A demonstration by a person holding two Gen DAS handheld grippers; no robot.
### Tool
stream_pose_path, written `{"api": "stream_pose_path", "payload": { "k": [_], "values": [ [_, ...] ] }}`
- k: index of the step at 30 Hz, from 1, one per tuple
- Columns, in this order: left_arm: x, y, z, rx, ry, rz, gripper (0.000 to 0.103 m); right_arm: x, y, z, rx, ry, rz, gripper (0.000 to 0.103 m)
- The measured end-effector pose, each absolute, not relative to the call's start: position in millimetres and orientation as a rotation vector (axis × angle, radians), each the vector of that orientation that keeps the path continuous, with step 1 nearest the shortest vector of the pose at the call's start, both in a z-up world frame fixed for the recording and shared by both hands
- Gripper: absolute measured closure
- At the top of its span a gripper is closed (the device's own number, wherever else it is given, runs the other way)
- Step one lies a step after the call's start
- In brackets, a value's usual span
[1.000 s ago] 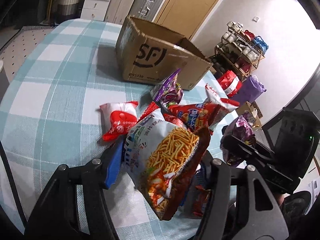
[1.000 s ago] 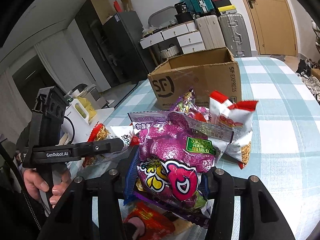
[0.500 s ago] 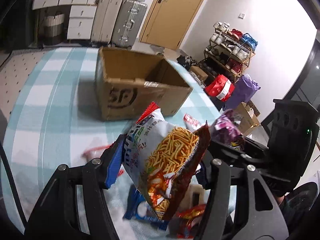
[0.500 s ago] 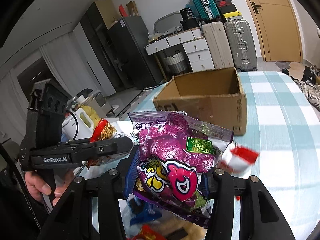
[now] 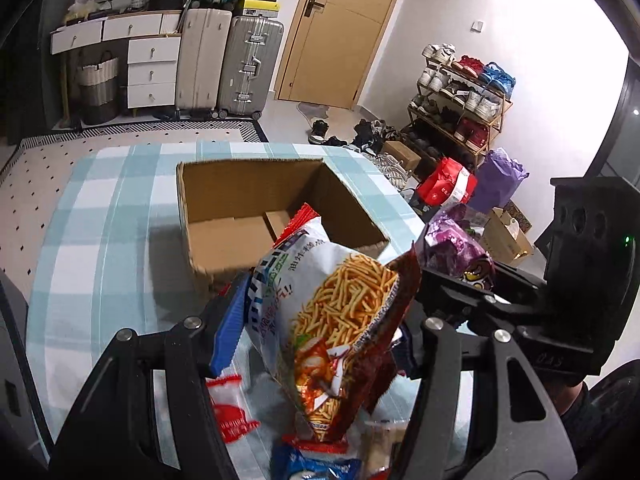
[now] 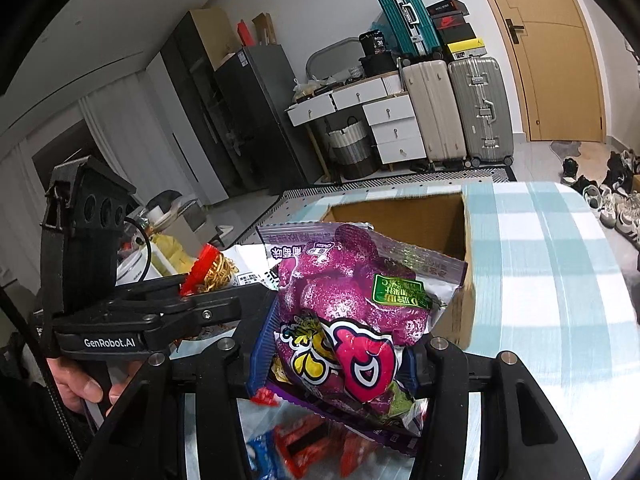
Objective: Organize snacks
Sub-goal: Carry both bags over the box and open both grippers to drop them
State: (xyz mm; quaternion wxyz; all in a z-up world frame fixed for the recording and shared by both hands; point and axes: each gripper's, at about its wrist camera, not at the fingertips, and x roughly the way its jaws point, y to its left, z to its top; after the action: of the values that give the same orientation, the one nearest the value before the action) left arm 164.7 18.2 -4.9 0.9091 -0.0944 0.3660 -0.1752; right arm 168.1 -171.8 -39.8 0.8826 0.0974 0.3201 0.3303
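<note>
A: What is the biggest thing in view?

B: An open cardboard box (image 5: 256, 216) stands on a desk (image 5: 100, 216) with a blue-and-white checked cloth. Its floor looks bare.

A: Where are the snacks?

B: Two are held in the air, on the near side of the box. The left claw (image 5: 320, 332) is clamped on a white and red bag of fried noodle sticks (image 5: 332, 320). The right claw (image 6: 332, 356) is closed on a purple candy bag (image 6: 352, 308). More packets (image 5: 232, 412) lie on the desk below both claws, nearer than the box.

A: How should the drop go?

B: In my judgement, carry each bag fully past the near wall of the box before letting go. The two claws are close together, so take turns. Lower each bag into the box, since these light bags could catch on the rim.

A: What can't be made out?

B: The near inside corner of the box is hidden by the noodle bag. The packets below are blurred and cut off at the picture's edge, so their number is unclear. How much of each bag the claws pinch is hidden behind the bags.
</note>
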Motion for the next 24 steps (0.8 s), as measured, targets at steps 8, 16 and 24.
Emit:
{"api": "stream_pose_path", "payload": {
  "k": [8,16,24],
  "values": [
    [210.6,18.7,11.0,-0.194,0.762,-0.352,0.044,209.3,-163.4,-20.3,0.203,0.679,0.715,0.051],
    [257.2,23.6,8.0,-0.187,0.773,-0.329,0.044,247.1,-150.8,-17.6,0.176,0.715,0.702,0.051],
    [296.9,29.5,-15.4,-0.179,0.821,-0.312,0.044,281.0,-143.2,-24.6,0.176,0.759,0.691,0.051]
  ]
}}
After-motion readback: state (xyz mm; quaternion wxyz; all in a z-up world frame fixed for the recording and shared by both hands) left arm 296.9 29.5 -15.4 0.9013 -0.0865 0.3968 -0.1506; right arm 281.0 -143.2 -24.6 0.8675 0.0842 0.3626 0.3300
